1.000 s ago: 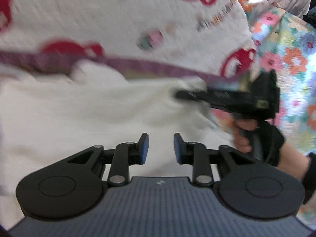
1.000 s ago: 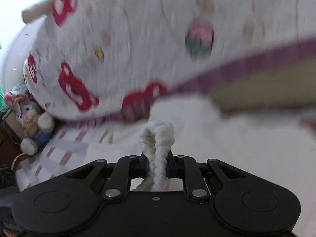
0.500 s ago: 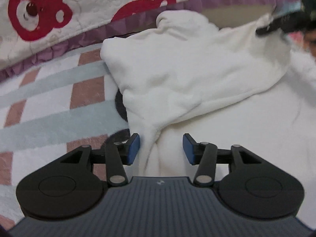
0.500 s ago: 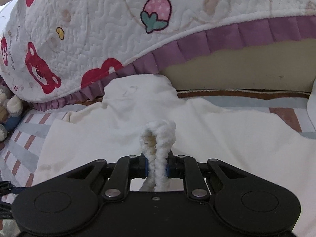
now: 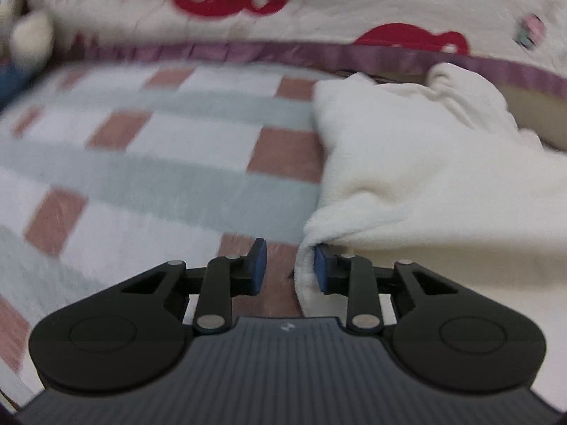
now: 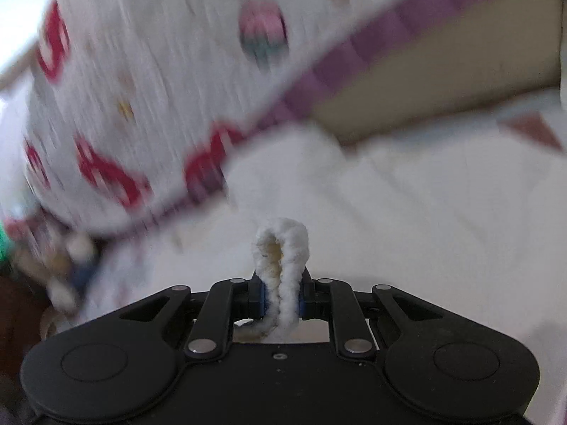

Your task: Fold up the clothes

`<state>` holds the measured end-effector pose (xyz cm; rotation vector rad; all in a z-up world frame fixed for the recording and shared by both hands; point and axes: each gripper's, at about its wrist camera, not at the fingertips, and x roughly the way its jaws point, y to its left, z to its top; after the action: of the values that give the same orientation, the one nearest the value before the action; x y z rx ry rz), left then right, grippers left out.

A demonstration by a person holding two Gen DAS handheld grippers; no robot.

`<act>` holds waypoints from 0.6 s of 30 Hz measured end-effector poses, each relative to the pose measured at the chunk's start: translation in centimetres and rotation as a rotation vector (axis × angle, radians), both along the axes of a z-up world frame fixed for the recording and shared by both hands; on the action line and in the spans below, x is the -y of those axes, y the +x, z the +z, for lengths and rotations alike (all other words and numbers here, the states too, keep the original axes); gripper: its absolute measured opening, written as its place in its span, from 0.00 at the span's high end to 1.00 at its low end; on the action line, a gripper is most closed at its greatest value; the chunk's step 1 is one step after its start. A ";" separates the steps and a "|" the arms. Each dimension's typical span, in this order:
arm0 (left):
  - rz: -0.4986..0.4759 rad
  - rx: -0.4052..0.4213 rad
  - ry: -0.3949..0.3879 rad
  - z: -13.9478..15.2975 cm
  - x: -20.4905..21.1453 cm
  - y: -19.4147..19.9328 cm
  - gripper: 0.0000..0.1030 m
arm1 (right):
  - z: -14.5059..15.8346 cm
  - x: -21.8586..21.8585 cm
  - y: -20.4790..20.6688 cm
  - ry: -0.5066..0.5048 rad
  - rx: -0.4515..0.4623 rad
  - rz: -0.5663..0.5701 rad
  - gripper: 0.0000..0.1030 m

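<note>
Right tool (image 6: 281, 295) pinches a fleece fold of the cream garment (image 5: 425, 163), so bring your open left tool (image 5: 288, 265) onto its near-left edge for a matching grip.

Left hand-held gripper (image 5: 286, 265): jaws spread apart, blue pads facing each other across a clear gap. The pad at 3 o'clock (image 5: 320, 268) is touched by the edge of the cream fleece garment (image 5: 425, 184); the pad at 9 o'clock is bare. Body held low and level.

Right hand-held gripper (image 6: 281, 301): jaws closed, a doubled fold of the garment pinched between the pads, loop projecting toward 12 o'clock. The view is motion-blurred.
</note>
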<state>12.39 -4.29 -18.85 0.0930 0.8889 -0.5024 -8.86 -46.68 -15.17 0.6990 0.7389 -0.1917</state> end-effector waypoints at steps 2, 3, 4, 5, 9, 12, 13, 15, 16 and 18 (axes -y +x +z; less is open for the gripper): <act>-0.006 0.008 0.026 -0.1 0.5 -0.2 0.73 | -1.9 -1.2 0.4 -0.051 -0.102 0.048 0.82; -0.016 0.024 0.048 0.0 0.8 -0.5 0.73 | -2.7 -1.8 0.4 -0.067 -0.132 0.061 0.82; -0.030 0.029 0.062 0.1 1.0 -0.6 0.72 | -3.1 -2.1 0.3 -0.075 -0.138 0.062 0.82; -0.061 0.001 0.052 0.4 0.8 -0.6 0.71 | -3.4 -2.3 0.1 -0.076 -0.135 0.059 0.82; -0.156 -0.105 -0.072 2.2 -1.0 -0.5 0.54 | -3.5 -2.7 -0.7 -0.098 -0.118 0.082 0.82; -0.128 -0.175 -0.281 4.2 -3.8 0.7 0.49 | -3.5 -2.8 -0.6 -0.141 -0.104 0.117 0.81; -0.115 -0.191 -0.327 4.5 -4.0 1.9 0.47 | -3.5 -2.8 -0.5 -0.156 -0.099 0.127 0.81; -0.098 -0.192 -0.366 4.9 -3.3 4.6 0.47 | -3.6 -2.8 -0.7 -0.168 -0.089 0.131 0.81; -0.102 -0.177 -0.350 4.8 -1.9 6.3 0.47 | -3.7 -2.8 -0.7 -0.175 -0.085 0.133 0.80; -0.098 -0.167 -0.314 4.3 1.2 9.6 0.46 | -4.0 -3.1 -0.7 -0.198 -0.080 0.142 0.79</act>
<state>22.01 -5.53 -14.55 -0.1954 0.9608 -0.7439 -9.56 -43.58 -19.22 0.4507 0.8305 -0.1617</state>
